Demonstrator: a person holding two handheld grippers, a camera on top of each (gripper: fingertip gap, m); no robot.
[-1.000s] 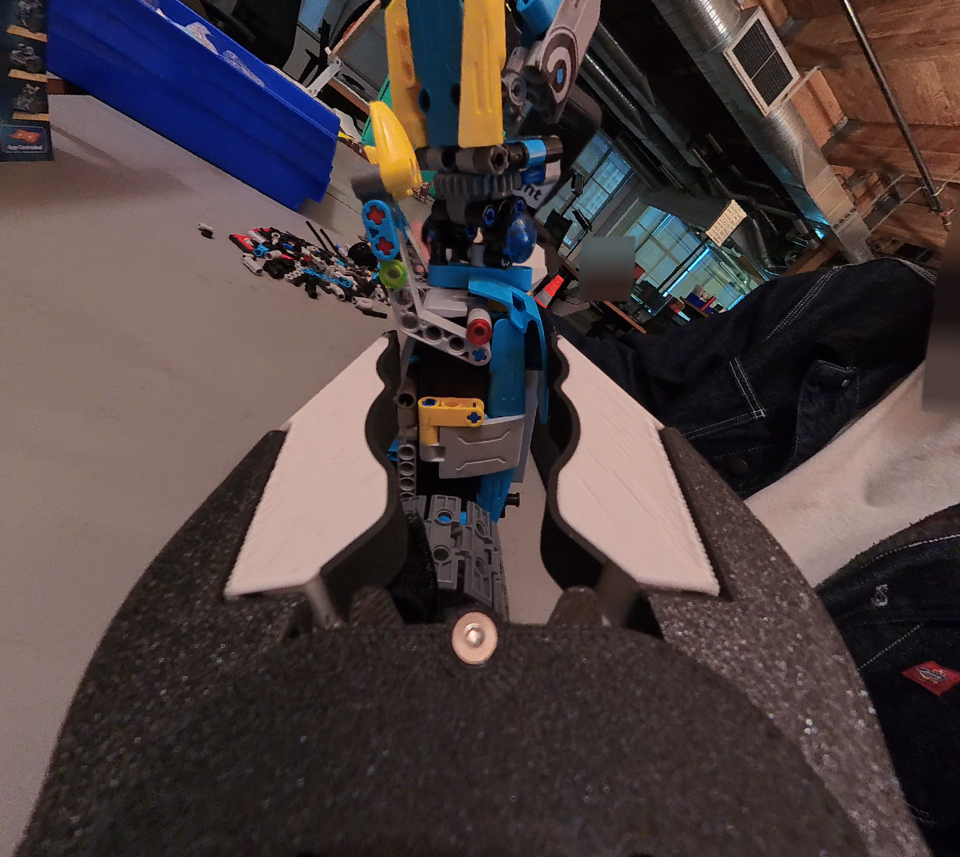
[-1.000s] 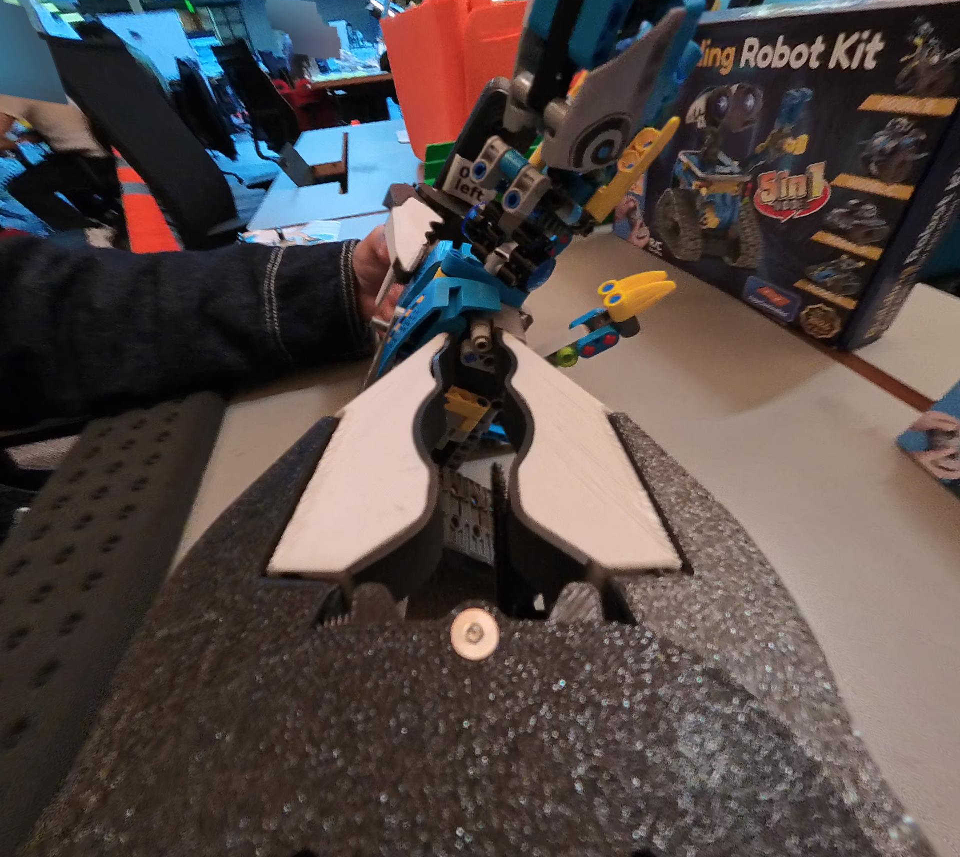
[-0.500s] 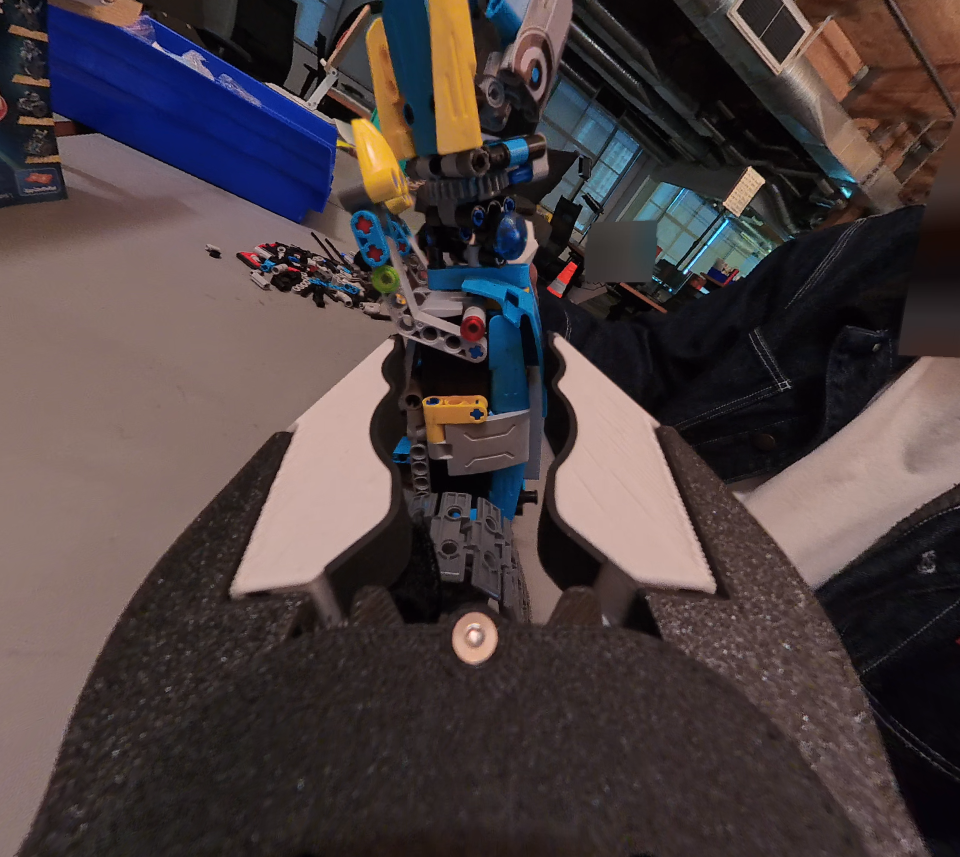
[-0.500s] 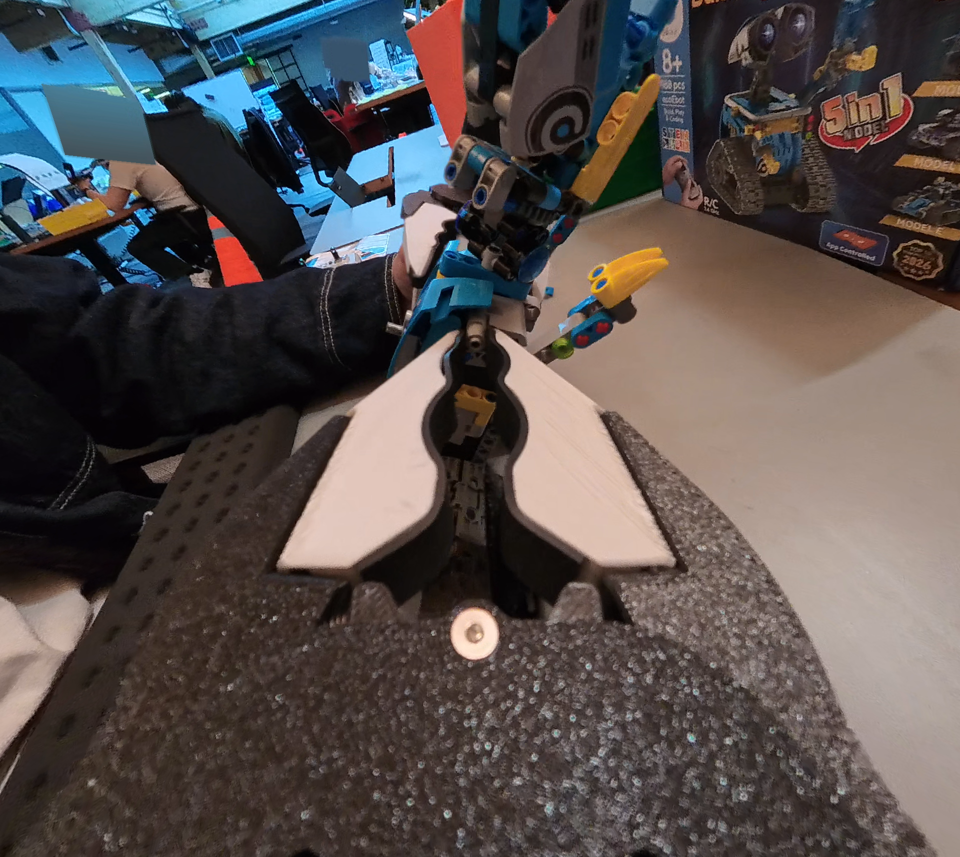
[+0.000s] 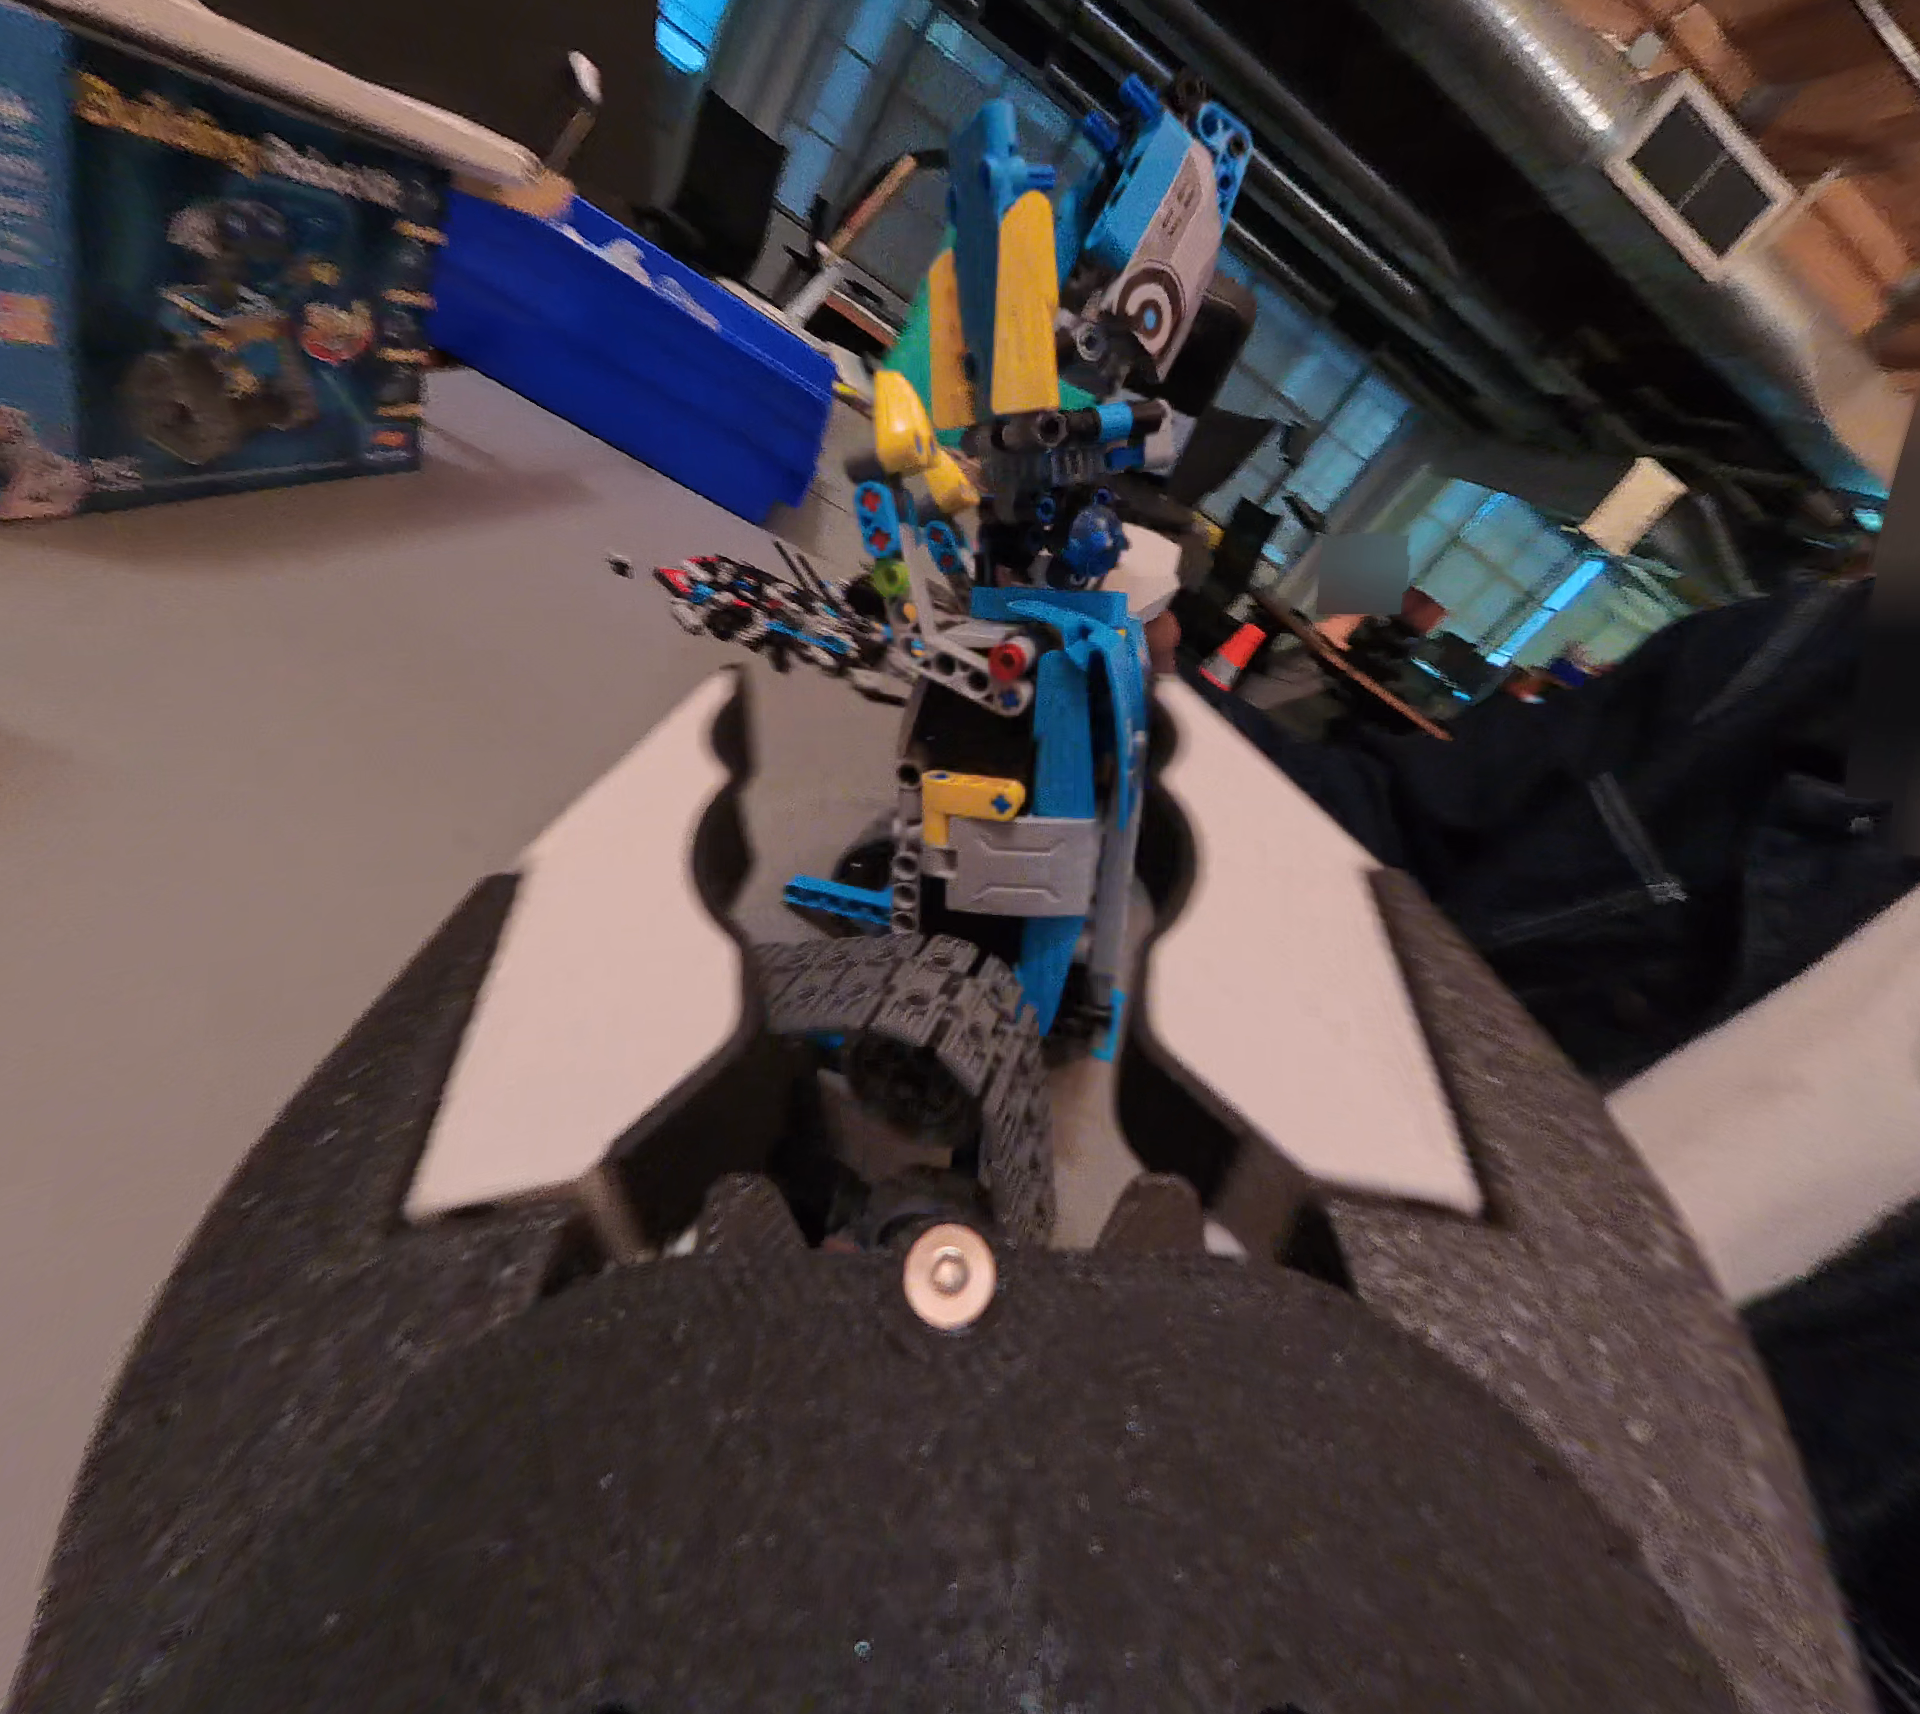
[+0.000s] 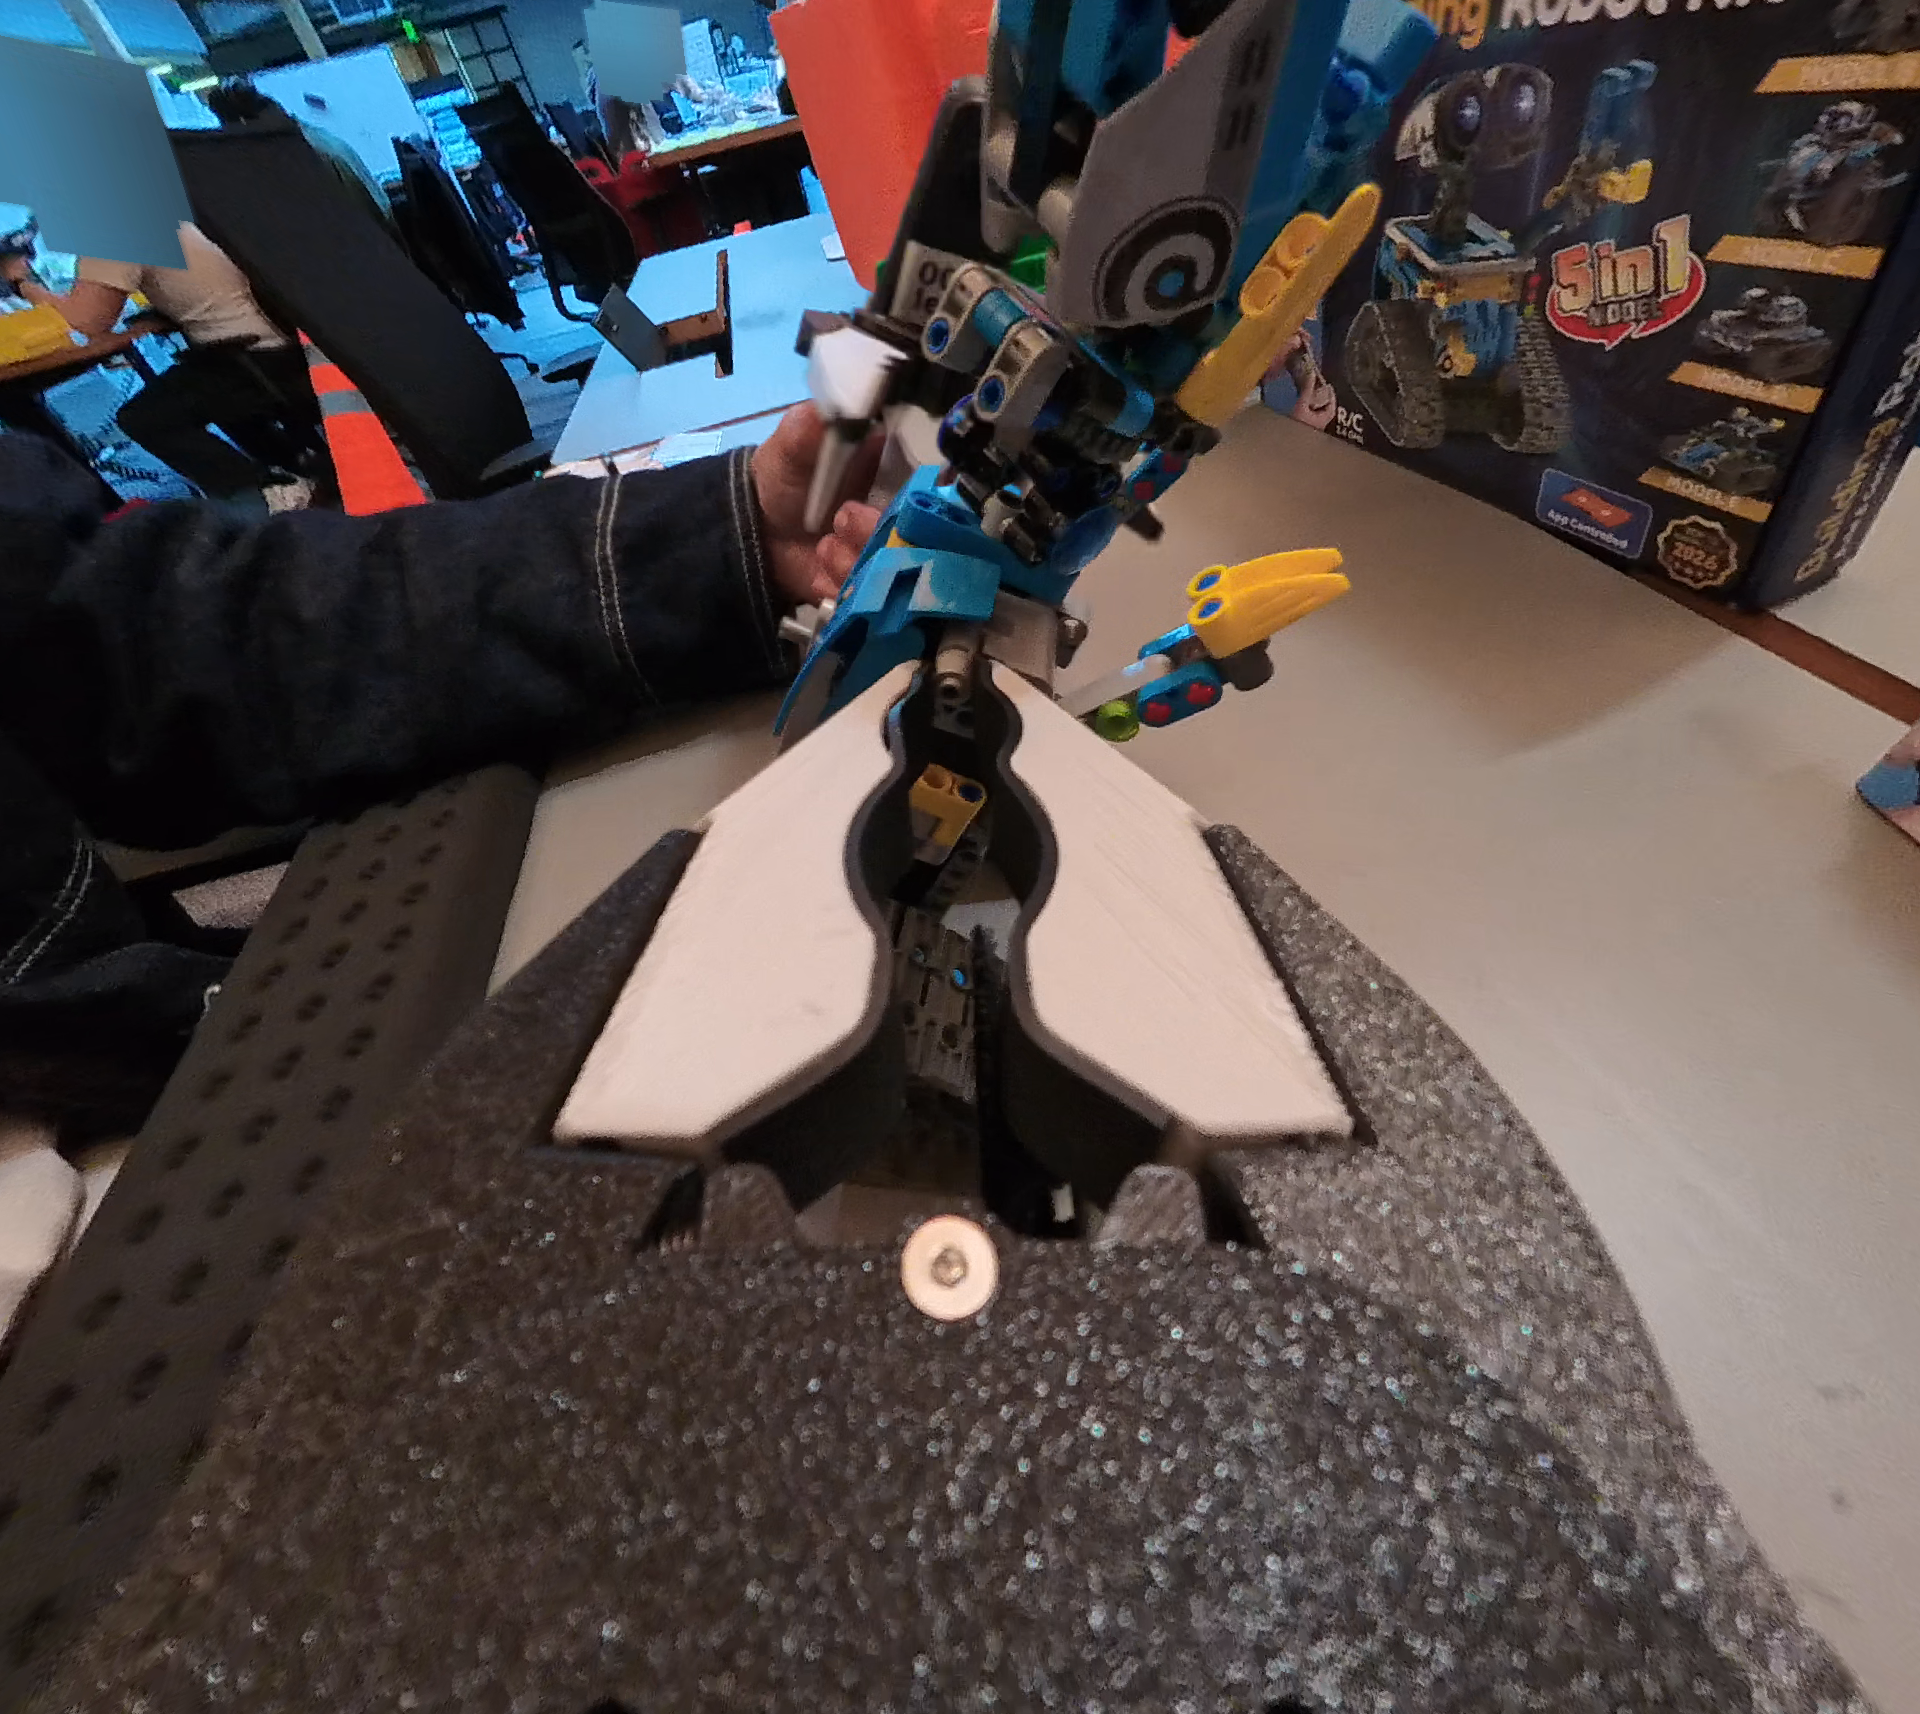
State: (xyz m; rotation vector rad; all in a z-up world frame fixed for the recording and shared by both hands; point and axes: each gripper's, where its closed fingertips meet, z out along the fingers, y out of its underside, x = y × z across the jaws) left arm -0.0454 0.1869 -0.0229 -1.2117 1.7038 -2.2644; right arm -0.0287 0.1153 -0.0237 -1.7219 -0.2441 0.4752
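Both white fingers (image 6: 769, 926) of the right gripper (image 6: 948, 708) are clamped on the lower body of the brick robot (image 6: 1101, 334), tips nearly meeting around its dark frame, while the left gripper (image 5: 945, 729) stands spread, its fingers (image 5: 592, 947) apart from the model on one side and close beside it on the other. The robot is held upright over the table (image 6: 1507, 885), its grey track (image 5: 914, 999) between the left fingers. A hand (image 6: 810, 501) and dark sleeve (image 6: 416, 604) show behind it. Judged from this, the one narrow pinch now carries a tall, top-heavy model, so it could pivot or shed pieces, and the yellow claw (image 6: 1268, 589) sticking out could catch. Loose parts (image 5: 769, 604), a blue bin (image 5: 623, 355) and the kit box (image 6: 1621, 230) lie beyond. Compared with half a second ago, the left fingers have widened from a snug hold, and that view has swung and blurred; the right grip is unchanged.
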